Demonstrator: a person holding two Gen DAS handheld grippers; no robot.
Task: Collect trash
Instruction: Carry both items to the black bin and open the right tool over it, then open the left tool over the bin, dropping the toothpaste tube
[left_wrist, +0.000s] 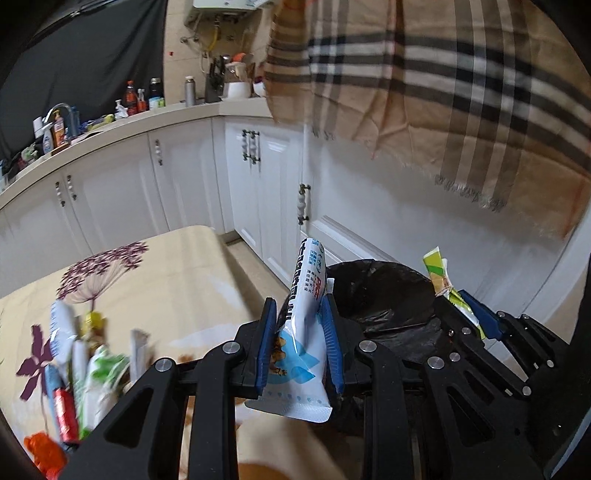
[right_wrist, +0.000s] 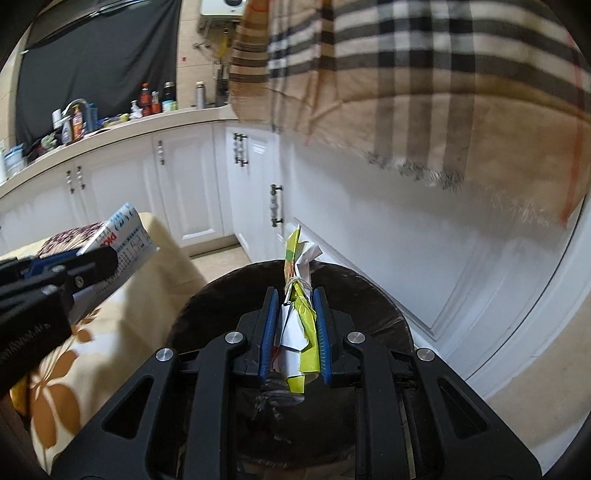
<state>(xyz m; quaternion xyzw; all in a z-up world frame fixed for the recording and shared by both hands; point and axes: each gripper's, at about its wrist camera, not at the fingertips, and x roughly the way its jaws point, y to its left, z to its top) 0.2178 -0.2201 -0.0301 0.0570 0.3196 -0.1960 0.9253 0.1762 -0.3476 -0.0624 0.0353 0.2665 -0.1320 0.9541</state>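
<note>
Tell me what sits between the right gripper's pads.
The right gripper is shut on a crumpled yellow-green wrapper, tied with string, held over the black-lined bin. The right wrist view shows it best.

A floral-clothed table (left_wrist: 177, 258) carries a blurred heap of wrappers (left_wrist: 81, 369) at its near-left corner.

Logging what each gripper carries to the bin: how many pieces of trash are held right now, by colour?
White-and-blue wrapper, in the left gripper: 1
Yellow-green wrapper, in the right gripper, above the black-lined bin: 1
Total held: 2
</note>
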